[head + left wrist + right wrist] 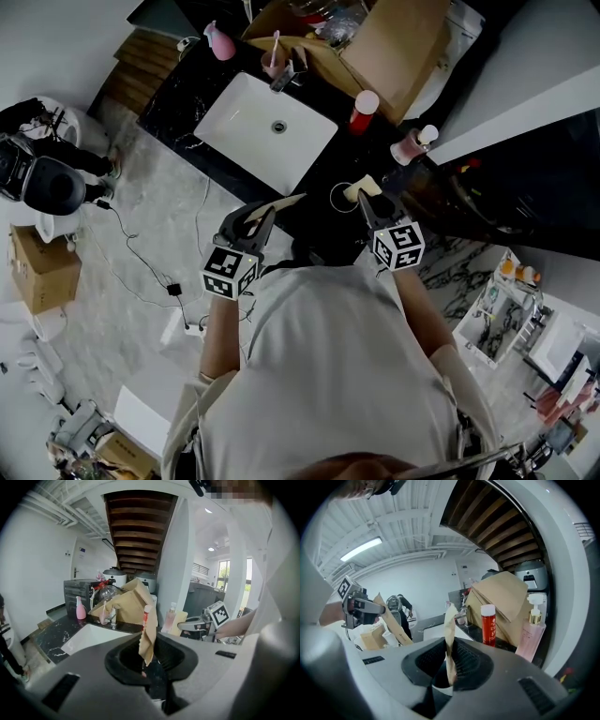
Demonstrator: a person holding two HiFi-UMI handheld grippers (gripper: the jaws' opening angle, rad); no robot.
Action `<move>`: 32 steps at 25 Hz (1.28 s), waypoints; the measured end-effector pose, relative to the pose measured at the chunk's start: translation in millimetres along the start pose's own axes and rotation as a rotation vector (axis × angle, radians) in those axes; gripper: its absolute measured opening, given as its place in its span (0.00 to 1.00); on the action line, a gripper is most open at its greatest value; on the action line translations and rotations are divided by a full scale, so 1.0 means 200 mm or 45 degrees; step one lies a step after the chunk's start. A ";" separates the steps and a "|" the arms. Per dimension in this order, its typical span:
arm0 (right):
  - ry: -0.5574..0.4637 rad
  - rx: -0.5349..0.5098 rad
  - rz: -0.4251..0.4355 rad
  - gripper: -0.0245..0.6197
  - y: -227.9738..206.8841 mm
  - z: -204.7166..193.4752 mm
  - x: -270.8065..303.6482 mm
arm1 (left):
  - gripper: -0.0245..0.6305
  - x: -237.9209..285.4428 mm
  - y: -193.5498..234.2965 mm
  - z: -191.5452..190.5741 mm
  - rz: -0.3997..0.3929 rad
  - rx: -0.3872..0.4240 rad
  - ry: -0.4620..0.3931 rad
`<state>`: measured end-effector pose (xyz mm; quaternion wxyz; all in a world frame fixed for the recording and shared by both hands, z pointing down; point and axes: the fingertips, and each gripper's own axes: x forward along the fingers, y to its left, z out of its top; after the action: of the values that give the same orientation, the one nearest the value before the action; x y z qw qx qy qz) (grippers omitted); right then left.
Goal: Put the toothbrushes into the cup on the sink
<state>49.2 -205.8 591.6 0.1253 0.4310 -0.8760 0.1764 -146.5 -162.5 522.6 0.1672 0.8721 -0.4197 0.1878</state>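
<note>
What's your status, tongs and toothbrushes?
Left tongs shut on a paper-wrapped toothbrush. Right tongs shut on a second wrapped toothbrush. Pink cup by the faucet, neither brush in it yet. Nothing seen blocking.

Person in a pale short-sleeved shirt (328,375), with the left tool (265,217) and the right tool (367,202).
Each tool has a dark grey moulded plastic body and carries a white cube (230,272) printed with black square markers.
</note>
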 end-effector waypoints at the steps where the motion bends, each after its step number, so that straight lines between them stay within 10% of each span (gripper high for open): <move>1: 0.010 -0.003 -0.002 0.13 0.00 -0.02 0.01 | 0.12 0.00 0.00 0.00 0.002 -0.002 0.001; 32: 0.162 0.008 -0.051 0.29 -0.03 -0.26 0.08 | 0.12 -0.03 -0.05 -0.09 -0.016 -0.044 0.014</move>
<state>47.7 -199.7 645.9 0.1830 0.4368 -0.8569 0.2035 -145.1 -143.7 534.0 0.1858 0.8706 -0.4167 0.1840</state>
